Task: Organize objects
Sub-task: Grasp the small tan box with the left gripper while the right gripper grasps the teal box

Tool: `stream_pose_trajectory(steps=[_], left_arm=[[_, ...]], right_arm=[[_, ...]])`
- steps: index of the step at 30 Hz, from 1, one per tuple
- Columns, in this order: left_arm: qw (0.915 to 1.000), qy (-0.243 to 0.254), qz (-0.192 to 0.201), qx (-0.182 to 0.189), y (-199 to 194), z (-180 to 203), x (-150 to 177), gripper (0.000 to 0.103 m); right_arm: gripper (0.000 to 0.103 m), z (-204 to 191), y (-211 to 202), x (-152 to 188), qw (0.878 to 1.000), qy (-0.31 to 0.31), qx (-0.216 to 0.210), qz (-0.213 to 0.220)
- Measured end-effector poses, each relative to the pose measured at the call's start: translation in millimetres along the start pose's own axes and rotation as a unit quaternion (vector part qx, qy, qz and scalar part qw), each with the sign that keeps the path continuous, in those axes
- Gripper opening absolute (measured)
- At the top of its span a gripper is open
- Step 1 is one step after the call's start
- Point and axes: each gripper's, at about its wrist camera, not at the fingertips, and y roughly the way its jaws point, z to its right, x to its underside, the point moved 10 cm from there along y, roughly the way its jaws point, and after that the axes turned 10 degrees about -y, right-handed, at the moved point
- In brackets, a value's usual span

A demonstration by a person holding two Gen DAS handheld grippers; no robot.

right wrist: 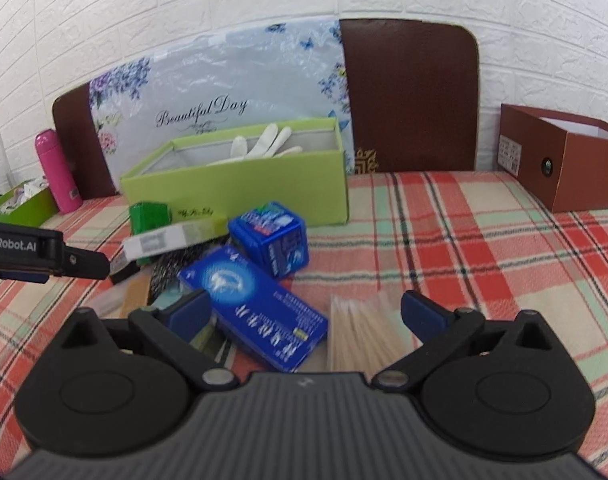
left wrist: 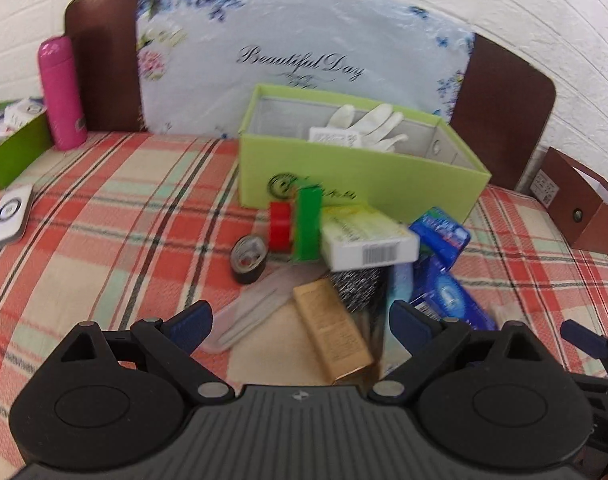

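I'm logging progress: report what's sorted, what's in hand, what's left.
Done: white gloves lie in the light green box. In hand: nothing; the left hand-held gripper and right hand-held gripper are open. Left: the pile, including blue boxes, tape roll and cotton swabs.

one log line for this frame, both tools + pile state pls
left tool: open, empty, over tan box | right tool: open, empty, over blue box | pile unsorted before green box, gloves inside
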Motion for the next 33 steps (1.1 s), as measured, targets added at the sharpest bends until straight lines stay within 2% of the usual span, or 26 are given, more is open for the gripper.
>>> stream_pose_trajectory(steps=[3, 6, 12, 13, 14, 16, 20, 22, 25, 26, 27, 28, 29, 31, 33], left_arm=[[0.9997, -0.02, -0.01, 0.003, 0, -19, 11, 0.098], [0.9994, -0.029, -0.017, -0.004, 1, -37, 21, 0.096], [0.9984, -0.054, -0.016, -0.001, -3, -58, 22, 0.094], [0.9985, -0.053, -0.015, 0.003, -3, -56, 20, 0.094], [0.9986, -0.051, -0.014, 0.009, -3, -53, 19, 0.094], [0.9987, -0.042, -0.011, 0.026, 1, -42, 15, 0.094], [0.9979, -0.021, -0.017, 0.058, 25, -14, 12, 0.091], [0.9972, -0.012, -0.034, 0.065, 44, -2, 13, 0.08], [0.997, 0.003, -0.051, 0.059, 66, 6, 17, 0.073], [0.9972, 0.011, -0.049, 0.055, 69, 6, 19, 0.062], [0.9974, 0.027, -0.037, 0.056, 68, 7, 19, 0.046], [0.9963, 0.036, -0.044, 0.065, 65, 7, 22, 0.034], [0.9955, 0.037, -0.052, 0.069, 61, 4, 24, 0.033], [0.9947, 0.038, -0.061, 0.073, 50, -7, 29, 0.033], [0.9958, 0.039, -0.057, 0.06, 41, -20, 33, 0.033]], right_arm=[[0.103, -24, 1, 11, 0.999, 0.006, -0.048, -0.012], [0.092, -57, 7, 17, 0.996, -0.006, -0.09, -0.029], [0.052, -110, 20, 11, 0.991, -0.067, -0.11, -0.022], [0.048, -113, 21, 10, 0.991, -0.074, -0.112, -0.021], [0.038, -115, 21, 10, 0.99, -0.079, -0.114, -0.02], [0.03, -111, 17, 9, 0.99, -0.081, -0.113, -0.017], [0.029, -93, 9, 10, 0.991, -0.085, -0.1, -0.017], [0.029, -87, 6, 12, 0.992, -0.085, -0.097, -0.017], [0.029, -81, 4, 14, 0.992, -0.085, -0.089, -0.017], [0.029, -79, 5, 14, 0.993, -0.081, -0.088, -0.019], [0.029, -78, 4, 14, 0.993, -0.077, -0.087, -0.021], [0.029, -78, 4, 13, 0.993, -0.077, -0.084, -0.023], [0.031, -79, 3, 11, 0.993, -0.078, -0.084, -0.022], [0.042, -87, 2, 8, 0.992, -0.084, -0.097, -0.018], [0.044, -96, 8, 7, 0.99, -0.101, -0.099, -0.019]])
